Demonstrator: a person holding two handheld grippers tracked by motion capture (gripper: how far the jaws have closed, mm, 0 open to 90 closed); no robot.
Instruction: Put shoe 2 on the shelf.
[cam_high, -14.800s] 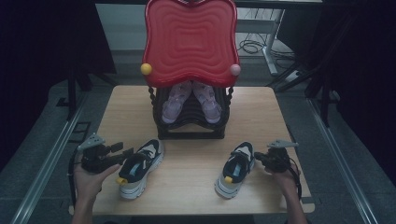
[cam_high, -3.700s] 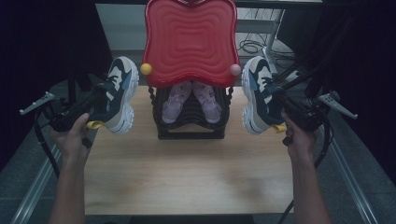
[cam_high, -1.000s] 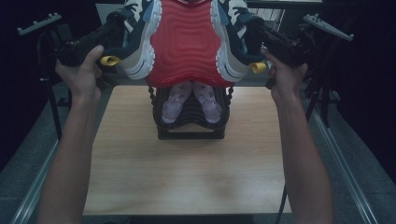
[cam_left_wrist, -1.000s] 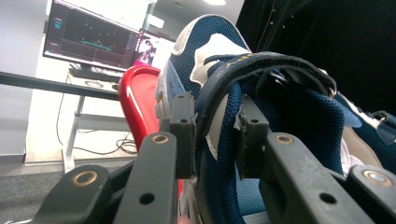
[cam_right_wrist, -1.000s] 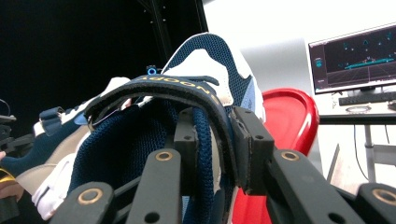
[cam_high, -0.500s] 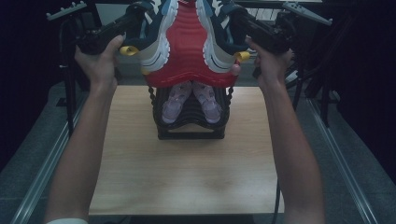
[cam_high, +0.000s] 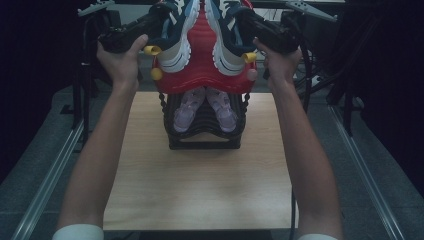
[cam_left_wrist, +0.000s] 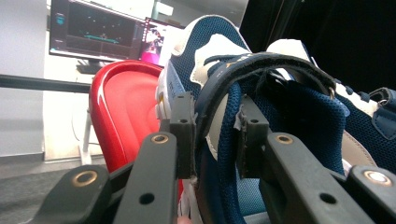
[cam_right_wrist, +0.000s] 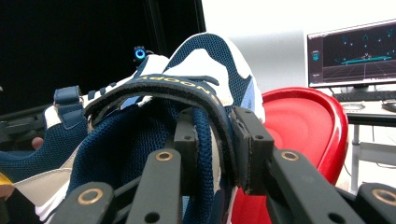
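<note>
While both arms reach up: each claw is clamped on a shoe's heel collar, likely for a steady carry.
Left claw: grips left shoe, top centre.
Right claw: grips right shoe, over the red rack.

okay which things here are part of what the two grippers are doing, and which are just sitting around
In the job:
left gripper
right gripper
left navy sneaker
right navy sneaker
red rack top

Lying about:
lilac shoes
monitors
wooden table

Two monitors glow behind; perhaps a keyboard beneath one.
</note>
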